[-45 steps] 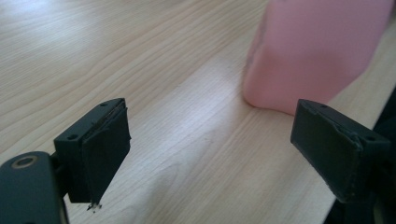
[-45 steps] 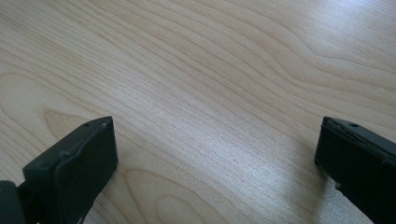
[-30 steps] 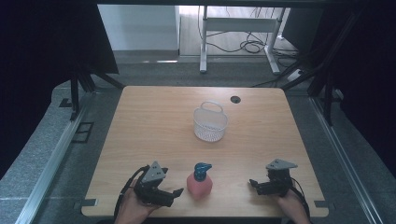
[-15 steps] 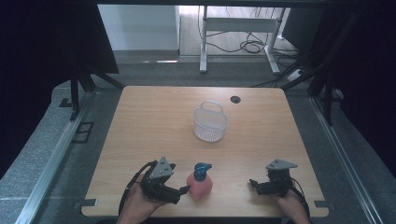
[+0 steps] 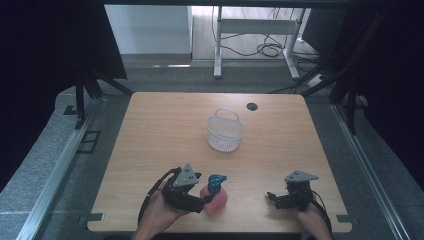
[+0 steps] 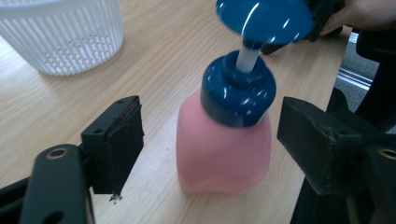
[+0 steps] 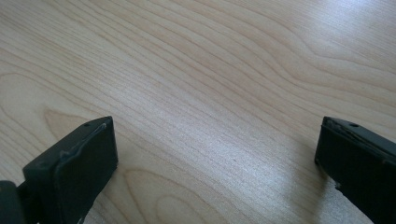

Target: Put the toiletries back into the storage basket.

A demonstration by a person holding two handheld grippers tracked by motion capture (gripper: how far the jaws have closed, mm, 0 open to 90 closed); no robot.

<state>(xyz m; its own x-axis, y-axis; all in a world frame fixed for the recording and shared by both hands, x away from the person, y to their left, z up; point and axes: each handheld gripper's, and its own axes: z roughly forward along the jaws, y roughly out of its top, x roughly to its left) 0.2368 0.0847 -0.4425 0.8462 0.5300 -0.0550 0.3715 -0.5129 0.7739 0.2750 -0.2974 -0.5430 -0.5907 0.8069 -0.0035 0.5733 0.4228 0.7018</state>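
Observation:
A pink pump bottle (image 5: pixel 216 198) with a blue cap and nozzle stands upright near the table's front edge. My left gripper (image 5: pixel 206 200) is open around it: in the left gripper view the bottle (image 6: pixel 224 149) sits between the two jaws with a gap on each side. A white plastic basket (image 5: pixel 225 132) with a handle stands mid-table; its wall (image 6: pixel 60 32) appears at the top left of the left gripper view. My right gripper (image 5: pixel 274 198) rests at the front right, open, jaws wide over bare wood (image 7: pixel 210 102).
A small black round grommet (image 5: pixel 251 106) lies at the table's far edge. The other hand and its gripper (image 6: pixel 336 14) show beyond the bottle. Dark frames and curtains flank the table; a desk leg and cables lie on the floor behind.
My left gripper has moved right toward the bottle until its jaws straddle it. The bottle, basket and right gripper stayed where they were.

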